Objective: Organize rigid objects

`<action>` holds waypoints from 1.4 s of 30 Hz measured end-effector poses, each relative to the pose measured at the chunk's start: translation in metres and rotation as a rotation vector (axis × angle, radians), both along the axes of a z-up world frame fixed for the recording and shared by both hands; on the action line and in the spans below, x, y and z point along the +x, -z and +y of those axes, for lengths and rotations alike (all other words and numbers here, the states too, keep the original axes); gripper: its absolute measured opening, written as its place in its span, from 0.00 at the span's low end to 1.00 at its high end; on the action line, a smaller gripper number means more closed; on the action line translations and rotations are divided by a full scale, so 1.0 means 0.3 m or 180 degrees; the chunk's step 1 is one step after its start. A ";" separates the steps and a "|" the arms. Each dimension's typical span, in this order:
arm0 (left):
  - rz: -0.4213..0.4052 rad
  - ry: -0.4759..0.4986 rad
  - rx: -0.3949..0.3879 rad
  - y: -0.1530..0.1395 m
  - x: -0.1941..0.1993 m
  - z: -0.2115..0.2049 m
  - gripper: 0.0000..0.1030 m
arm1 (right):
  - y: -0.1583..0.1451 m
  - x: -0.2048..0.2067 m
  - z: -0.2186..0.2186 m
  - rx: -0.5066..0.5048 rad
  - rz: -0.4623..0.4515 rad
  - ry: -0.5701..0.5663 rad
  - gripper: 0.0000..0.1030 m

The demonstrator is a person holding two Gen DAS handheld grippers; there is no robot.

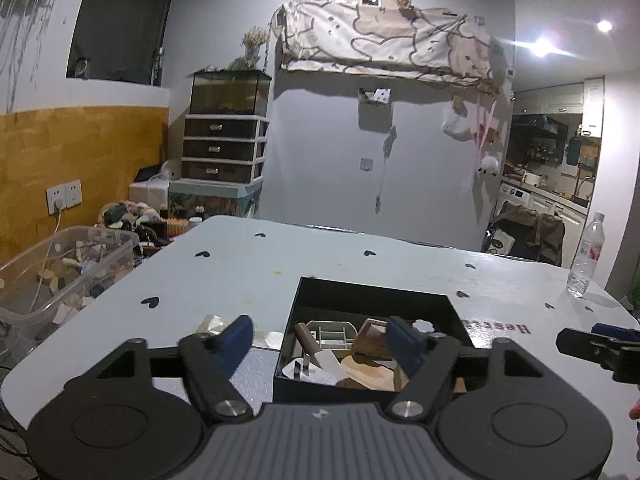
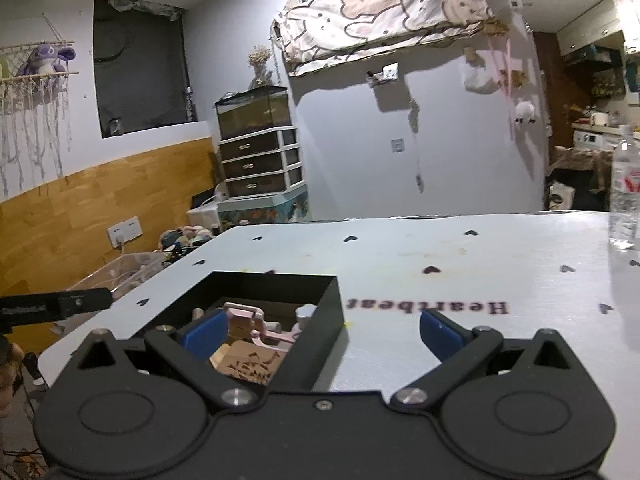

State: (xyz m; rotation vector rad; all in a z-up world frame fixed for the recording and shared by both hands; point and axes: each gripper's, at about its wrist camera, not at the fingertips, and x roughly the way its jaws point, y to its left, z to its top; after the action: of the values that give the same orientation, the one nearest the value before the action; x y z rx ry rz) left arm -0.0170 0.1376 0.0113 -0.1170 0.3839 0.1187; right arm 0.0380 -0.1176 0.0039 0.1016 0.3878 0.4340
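Sitting between the left gripper (image 1: pixel 320 340)'s spread jaws, black box (image 1: pixel 372 300) holds trinkets.

A clear plastic water bottle (image 1: pixel 586 256) stands upright near the right edge of a pale table (image 1: pixel 320 252) printed with small black hearts. Beyond the table's far left corner, a glass tank (image 1: pixel 229 92) sits on a three-drawer unit (image 1: pixel 224 148). A clear storage bin (image 1: pixel 60 268) sits beside the table's left edge. A patterned cloth (image 1: pixel 384 36) hangs on the wall.

Black claw (image 1: pixel 320 340), blue pads (image 1: pixel 236 338)
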 end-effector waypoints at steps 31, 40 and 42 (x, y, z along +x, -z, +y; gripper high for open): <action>-0.0151 0.0217 0.0264 0.044 -0.159 -0.119 1.00 | -0.021 -0.202 -0.016 -0.0253 -0.0280 0.0232 1.00; -0.0158 0.0198 0.0300 0.042 -0.163 -0.130 1.00 | -0.015 -0.215 -0.031 -0.0231 -0.0241 0.0270 1.00; -0.0156 0.0198 0.0291 0.043 -0.162 -0.130 1.00 | -0.015 -0.215 -0.032 -0.0232 -0.0240 0.0273 1.00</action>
State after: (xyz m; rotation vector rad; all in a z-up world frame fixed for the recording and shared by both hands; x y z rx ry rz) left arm -0.0658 0.0987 -0.0016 -0.0178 0.3325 0.0717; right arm -0.0266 -0.1273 0.0083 0.0307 0.3235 0.3376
